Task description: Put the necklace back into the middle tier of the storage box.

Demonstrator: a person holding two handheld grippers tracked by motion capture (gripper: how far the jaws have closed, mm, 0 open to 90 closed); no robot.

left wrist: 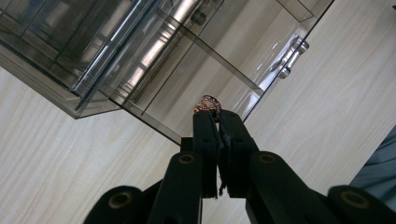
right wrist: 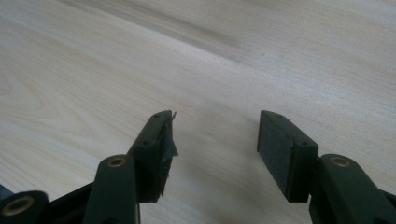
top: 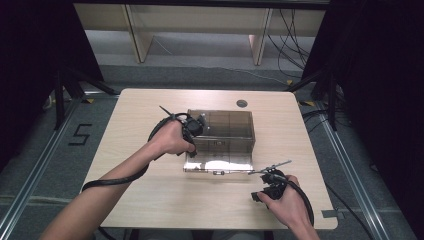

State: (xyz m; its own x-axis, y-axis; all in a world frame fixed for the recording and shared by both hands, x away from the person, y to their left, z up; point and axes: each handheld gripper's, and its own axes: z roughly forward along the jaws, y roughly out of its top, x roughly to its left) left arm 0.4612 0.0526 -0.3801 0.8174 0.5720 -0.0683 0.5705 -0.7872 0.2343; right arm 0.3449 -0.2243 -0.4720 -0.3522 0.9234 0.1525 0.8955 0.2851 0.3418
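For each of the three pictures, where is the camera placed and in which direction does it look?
High view: above the person's side, facing forward and down on the table; both forearms and hands show.
Left gripper view: on the left gripper, facing the clear drawer box, also seen from above; jaws pinch a small bead.
Right gripper view: on the right gripper, facing bare tabletop.

This looks like a lab or test bay — not a home. A pale wooden table (top: 150, 200) stands on grey floor between metal floor rails (top: 30, 175), with black curtains (top: 30, 45) closing in at nine and three o'clock. A "5" in black tape (top: 80, 135) marks the floor at nine o'clock — and loose cables (top: 292, 40) trail near bare wooden furniture legs (top: 137, 35) at twelve.
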